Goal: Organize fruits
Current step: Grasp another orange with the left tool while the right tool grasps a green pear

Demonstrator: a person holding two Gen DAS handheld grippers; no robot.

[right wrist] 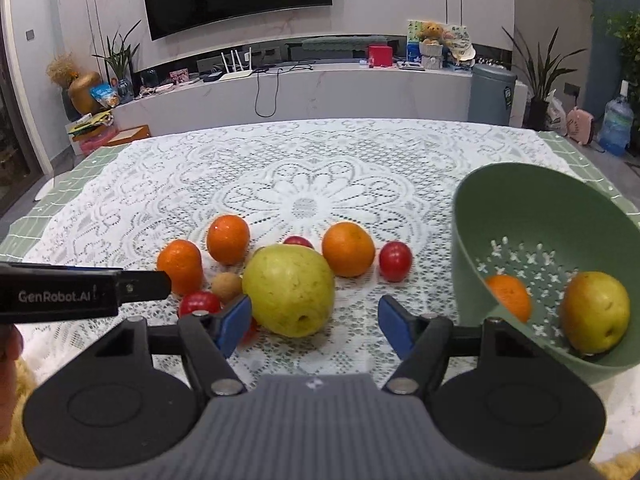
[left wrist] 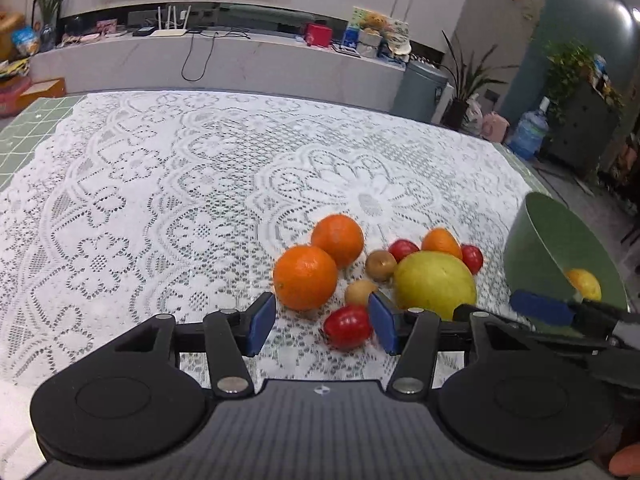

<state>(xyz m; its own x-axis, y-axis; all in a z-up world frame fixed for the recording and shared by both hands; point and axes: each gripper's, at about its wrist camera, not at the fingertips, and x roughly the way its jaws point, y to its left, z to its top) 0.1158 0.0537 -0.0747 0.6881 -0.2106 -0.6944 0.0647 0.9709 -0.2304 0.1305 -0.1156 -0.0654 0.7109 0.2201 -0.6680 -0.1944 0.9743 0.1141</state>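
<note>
Loose fruit lies on a lace tablecloth (left wrist: 160,184). My left gripper (left wrist: 322,326) is open, low over the cloth, with a red cherry tomato (left wrist: 347,327) between its blue pads. Two oranges (left wrist: 306,277) lie just ahead, with small brown fruits (left wrist: 380,265) and a big green pear (left wrist: 434,285) to the right. My right gripper (right wrist: 314,326) is open, and the green pear (right wrist: 289,291) lies just ahead between its pads. A green strainer bowl (right wrist: 520,208) at the right holds an orange (right wrist: 510,296) and a pear (right wrist: 596,312).
More oranges (right wrist: 348,249) and red tomatoes (right wrist: 395,261) lie behind the pear. The left gripper's body (right wrist: 80,294) reaches in from the left in the right wrist view. The table's far edge meets a TV bench, bin and plants beyond.
</note>
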